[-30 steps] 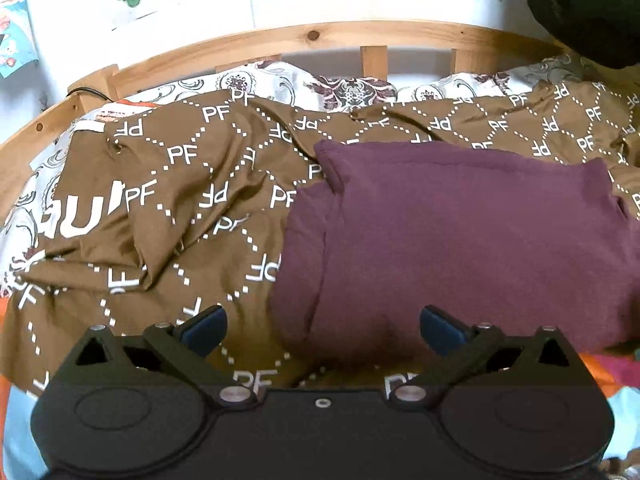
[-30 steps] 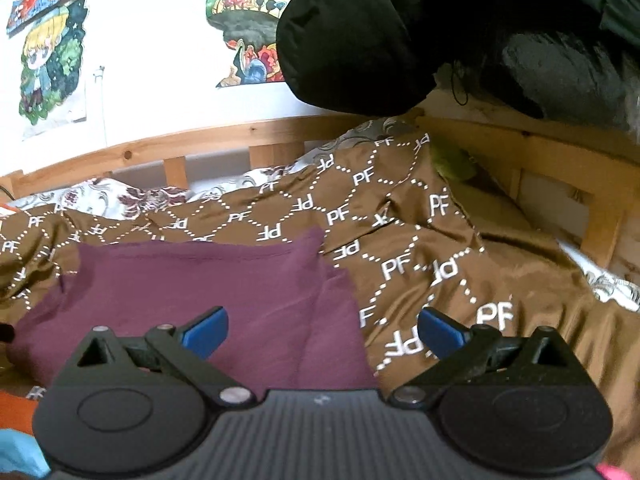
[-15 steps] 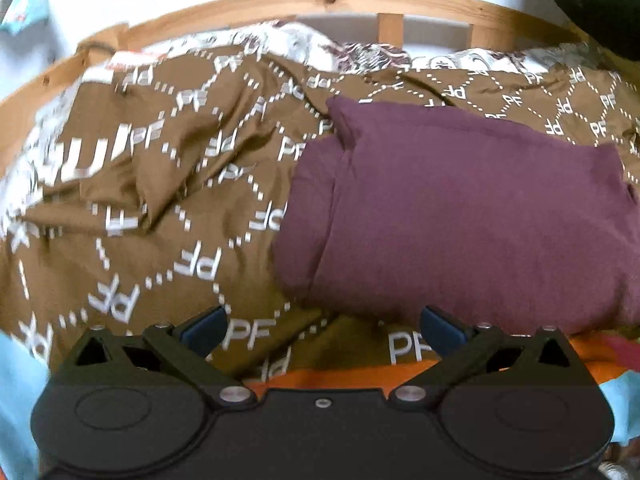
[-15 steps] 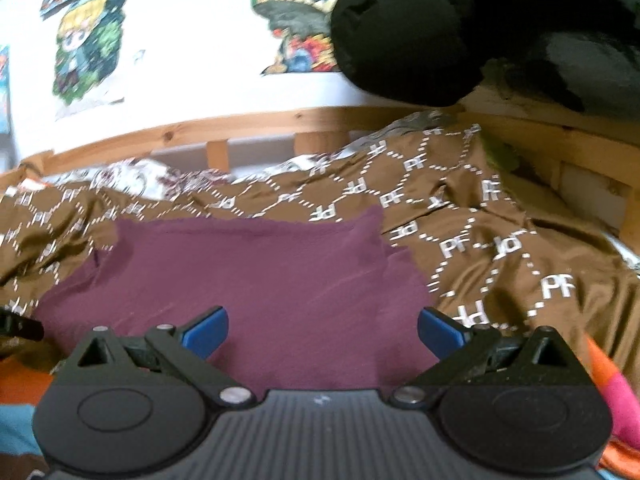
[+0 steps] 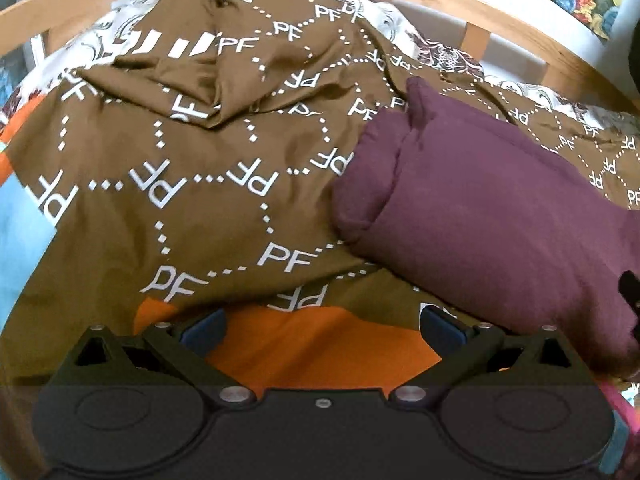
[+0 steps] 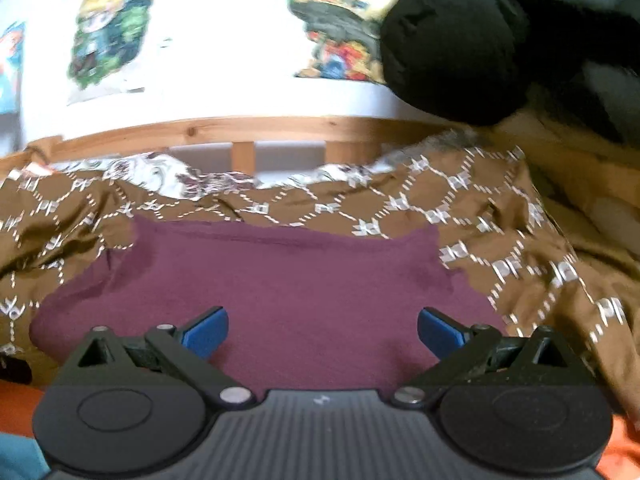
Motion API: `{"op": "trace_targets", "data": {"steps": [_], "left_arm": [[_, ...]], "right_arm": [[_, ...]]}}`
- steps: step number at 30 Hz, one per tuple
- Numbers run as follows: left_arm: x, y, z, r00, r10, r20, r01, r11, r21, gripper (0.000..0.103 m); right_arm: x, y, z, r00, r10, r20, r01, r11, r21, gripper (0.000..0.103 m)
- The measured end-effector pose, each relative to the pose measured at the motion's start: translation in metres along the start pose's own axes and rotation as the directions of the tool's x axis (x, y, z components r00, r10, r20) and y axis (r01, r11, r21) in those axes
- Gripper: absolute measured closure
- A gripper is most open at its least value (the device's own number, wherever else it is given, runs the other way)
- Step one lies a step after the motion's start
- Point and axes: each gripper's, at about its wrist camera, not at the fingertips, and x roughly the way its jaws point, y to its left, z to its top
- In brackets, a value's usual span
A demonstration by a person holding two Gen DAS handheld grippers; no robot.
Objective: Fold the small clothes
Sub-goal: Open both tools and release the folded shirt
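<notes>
The maroon garment (image 5: 492, 216) lay folded into a plump rectangle on the brown PF-patterned cover (image 5: 192, 184) of the bed, its doubled edge turned toward the left so the layers stacked flat. The right hand-held gripper (image 6: 322, 330) hovered low over its near edge with fingers spread wide and nothing between them, probably placed for the next fold. The left hand-held gripper (image 5: 322, 326), likewise spread and empty, sat off to the side above an orange patch (image 5: 320, 344) of bedding (clear of the cloth). Behind ran the wooden bed rail (image 6: 280, 130).
</notes>
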Motion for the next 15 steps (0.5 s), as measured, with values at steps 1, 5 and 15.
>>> {"op": "trace_targets", "data": {"steps": [1, 5, 15], "left_arm": [[0.001, 0.001, 0.0, 1.0, -0.001, -0.003, 0.001, 1.0, -0.001, 0.001], [0.003, 0.002, -0.002, 1.0, 0.002, -0.015, -0.002, 1.0, 0.013, 0.001], [0.009, -0.004, 0.005, 1.0, -0.009, 0.011, 0.009, 0.999, 0.037, 0.001]], "right_arm": [[0.002, 0.004, -0.001, 1.0, -0.004, 0.009, 0.004, 0.999, -0.036, 0.0], [0.011, 0.017, -0.009, 0.998, 0.027, 0.058, -0.019, 0.99, -0.139, 0.0], [0.023, 0.036, -0.03, 0.999, 0.051, -0.019, -0.054, 0.974, -0.218, 0.0]]}}
